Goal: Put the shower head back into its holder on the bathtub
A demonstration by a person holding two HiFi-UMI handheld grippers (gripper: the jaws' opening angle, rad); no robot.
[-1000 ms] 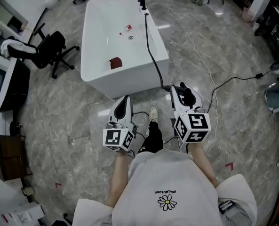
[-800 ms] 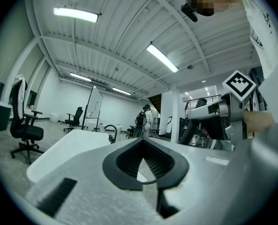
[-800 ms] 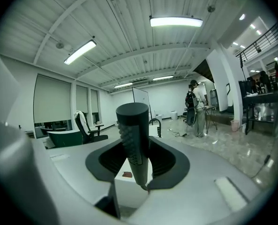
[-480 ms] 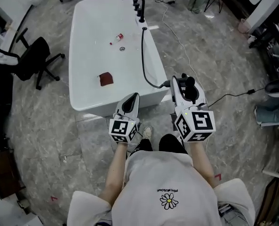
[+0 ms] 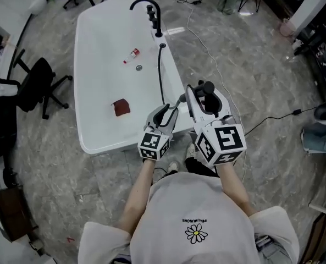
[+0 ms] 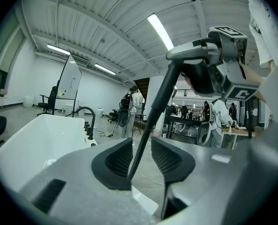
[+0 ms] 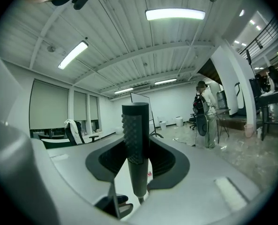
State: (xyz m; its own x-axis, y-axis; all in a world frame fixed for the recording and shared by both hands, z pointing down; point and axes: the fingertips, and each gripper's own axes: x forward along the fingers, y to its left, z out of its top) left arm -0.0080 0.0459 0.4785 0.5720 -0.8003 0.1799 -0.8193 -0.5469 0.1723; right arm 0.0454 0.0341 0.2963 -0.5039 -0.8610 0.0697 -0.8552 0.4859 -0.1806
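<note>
- Two claws share this step: my right claw (image 5: 200, 95) is clamped on the shower head (image 7: 135, 135), just outside the bathtub's (image 5: 97, 142) near right corner.
- My left claw (image 6: 141, 156) has just been opening. The hose (image 6: 150, 111) runs loose between its pads.
- I'd carry along the rim toward the black tap fittings (image 5: 154, 21), where I judge the holder sits, keeping the hose slack.
- The shower head stands upright, long axis vertical, hose end down.

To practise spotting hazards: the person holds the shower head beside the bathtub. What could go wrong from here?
1. On the left gripper, the fingers have just been opening, with the hose loose between them; it could slip out and swing.
2. Only the right gripper clamps the shower head; a tug from the hose might twist it loose.
</note>
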